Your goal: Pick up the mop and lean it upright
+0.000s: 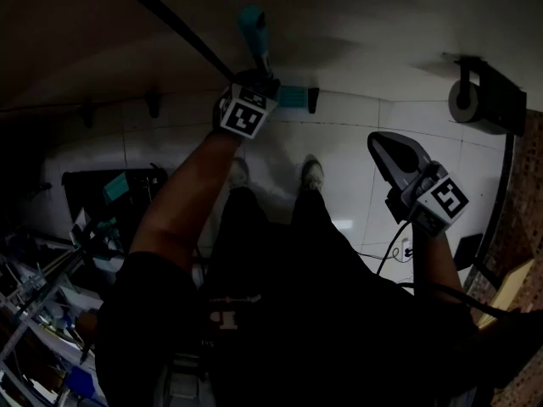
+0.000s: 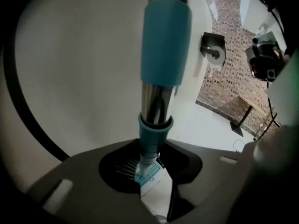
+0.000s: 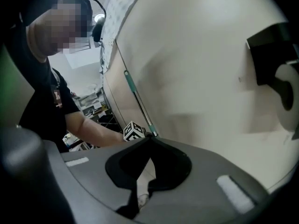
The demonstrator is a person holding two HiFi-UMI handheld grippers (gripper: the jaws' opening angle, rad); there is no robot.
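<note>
Our right tool (image 3: 150,141) is pressed together and empty. Our left tool (image 2: 150,162) is pinching the mop (image 2: 166,45) pole. The mop stands near upright, head down on the white floor (image 1: 365,134), close beside the wall (image 2: 70,78).

"What hangs on the pale wall?"

"A black holder with a grey paper roll (image 1: 475,100), up at the right."

"And lower down?"

"White floor tiles (image 1: 356,185). A cluttered metal rack (image 1: 34,295) stands at the left. A wooden table on a black leg (image 2: 252,107) stands near the brick-patterned wall (image 2: 233,41)."
</note>
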